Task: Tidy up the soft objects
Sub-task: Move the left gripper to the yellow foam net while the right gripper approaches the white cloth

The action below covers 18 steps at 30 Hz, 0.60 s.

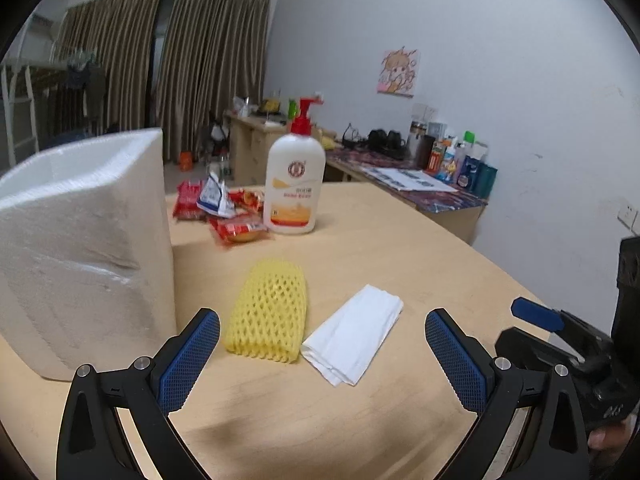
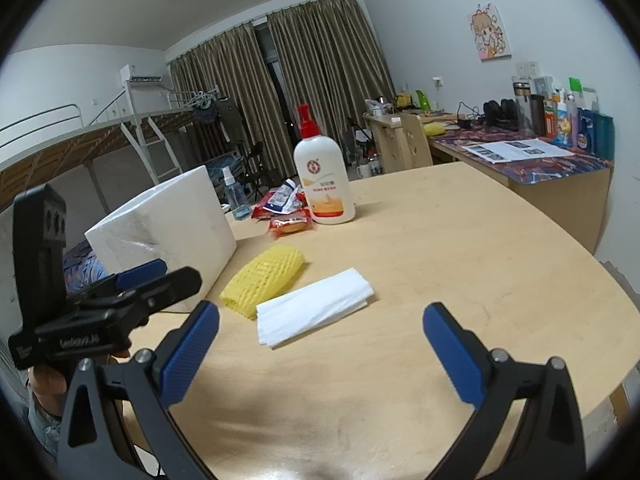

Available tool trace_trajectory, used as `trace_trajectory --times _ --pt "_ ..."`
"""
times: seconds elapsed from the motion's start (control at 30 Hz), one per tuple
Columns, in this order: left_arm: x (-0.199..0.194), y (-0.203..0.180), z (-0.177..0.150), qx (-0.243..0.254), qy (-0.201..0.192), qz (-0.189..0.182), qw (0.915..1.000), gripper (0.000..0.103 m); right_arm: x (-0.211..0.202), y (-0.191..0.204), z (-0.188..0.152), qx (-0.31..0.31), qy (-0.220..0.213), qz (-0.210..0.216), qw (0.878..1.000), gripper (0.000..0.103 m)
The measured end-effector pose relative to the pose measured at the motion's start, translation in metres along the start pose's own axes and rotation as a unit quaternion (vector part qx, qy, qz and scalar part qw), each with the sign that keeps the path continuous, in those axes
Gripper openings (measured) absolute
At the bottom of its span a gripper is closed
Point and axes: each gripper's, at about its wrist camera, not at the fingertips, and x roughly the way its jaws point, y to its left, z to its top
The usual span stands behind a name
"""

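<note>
A yellow foam net sleeve lies flat on the wooden table. A folded white cloth lies just to its right, touching it. A white foam box stands to the left of both. My left gripper is open, hovering just short of the sleeve and cloth with nothing between its fingers. My right gripper is open too, empty, with the cloth ahead of its left finger. Each gripper shows at the edge of the other's view.
A white pump bottle with a red top stands behind the sleeve, with several red snack packets beside it. A small spray bottle stands behind the box. A cluttered desk lines the right wall.
</note>
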Motion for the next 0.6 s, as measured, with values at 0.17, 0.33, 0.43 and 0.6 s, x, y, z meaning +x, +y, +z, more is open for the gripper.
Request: trace_trajectory --times 0.17,0.33,0.43,0.6 --pt "0.023 0.005 0.004 -0.011 0.031 0.010 0.9994 0.102 0.006 -0.008 0.002 0.006 0.006 0.003 1.000 0.103" --pt "0.039 0.013 0.006 -0.023 0.057 0.034 0.9975 0.102 0.015 -0.010 0.005 0.009 0.012 0.011 1.000 0.103" --pt "0.047 0.021 0.007 -0.032 0.069 0.047 0.9960 0.098 0.024 -0.008 0.008 0.003 0.021 0.014 1.000 0.103" --pt "0.063 0.030 0.007 -0.044 0.097 0.053 0.9929 0.089 0.038 -0.007 0.012 -0.011 0.034 0.021 0.999 0.103"
